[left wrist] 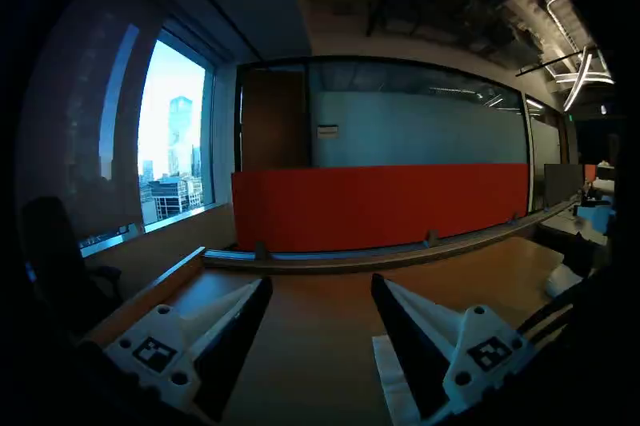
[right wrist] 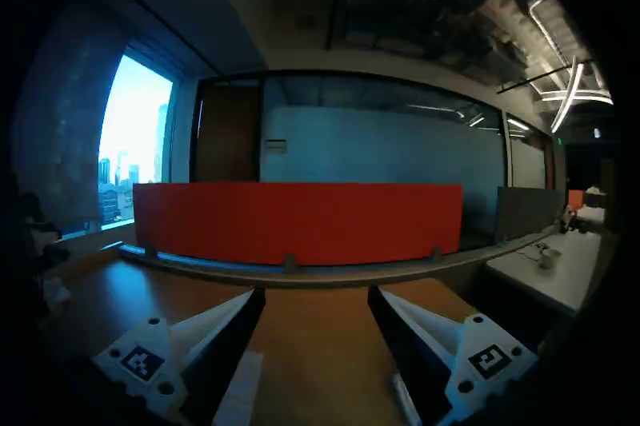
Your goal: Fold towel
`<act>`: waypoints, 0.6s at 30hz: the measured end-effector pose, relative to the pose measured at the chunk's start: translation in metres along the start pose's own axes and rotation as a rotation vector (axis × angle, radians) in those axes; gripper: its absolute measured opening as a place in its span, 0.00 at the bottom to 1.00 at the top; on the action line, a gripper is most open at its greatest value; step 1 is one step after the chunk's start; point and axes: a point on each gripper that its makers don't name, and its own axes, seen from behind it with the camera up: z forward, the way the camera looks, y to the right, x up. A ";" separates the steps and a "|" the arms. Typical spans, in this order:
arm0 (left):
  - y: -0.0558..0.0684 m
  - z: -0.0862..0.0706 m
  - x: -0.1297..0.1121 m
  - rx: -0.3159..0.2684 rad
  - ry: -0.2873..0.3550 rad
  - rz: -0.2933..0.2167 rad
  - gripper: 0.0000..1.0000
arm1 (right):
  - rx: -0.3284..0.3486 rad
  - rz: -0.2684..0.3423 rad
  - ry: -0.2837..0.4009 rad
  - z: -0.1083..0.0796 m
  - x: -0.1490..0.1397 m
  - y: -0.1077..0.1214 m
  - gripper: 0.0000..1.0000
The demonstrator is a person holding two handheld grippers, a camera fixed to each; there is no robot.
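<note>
In the left gripper view my left gripper (left wrist: 320, 290) hovers open over the wooden desk (left wrist: 320, 346), nothing between its fingers. A white towel (left wrist: 392, 382) lies flat on the desk just under and beside the right finger; only its edge shows. In the right gripper view my right gripper (right wrist: 316, 298) is also open and empty above the same desk (right wrist: 320, 354). A strip of the white towel (right wrist: 240, 390) shows by the left finger, and another thin white edge (right wrist: 402, 396) lies by the right finger.
A red divider panel (left wrist: 376, 206) stands along the desk's far edge, with a glass wall behind. A bright window (left wrist: 172, 146) is at the left. A dark chair (left wrist: 56, 266) sits at the far left. White items (left wrist: 564, 278) lie at the right; a neighbouring white desk (right wrist: 552, 266) is beyond.
</note>
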 end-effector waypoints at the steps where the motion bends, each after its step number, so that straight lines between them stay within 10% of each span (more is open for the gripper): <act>1: 0.000 0.000 0.004 -0.001 0.001 -0.003 0.91 | 0.001 0.000 0.000 -0.001 0.002 -0.002 0.99; 18: 0.015 -0.003 0.023 -0.075 -0.074 -0.019 0.92 | 0.115 -0.055 -0.062 -0.002 0.014 -0.030 0.99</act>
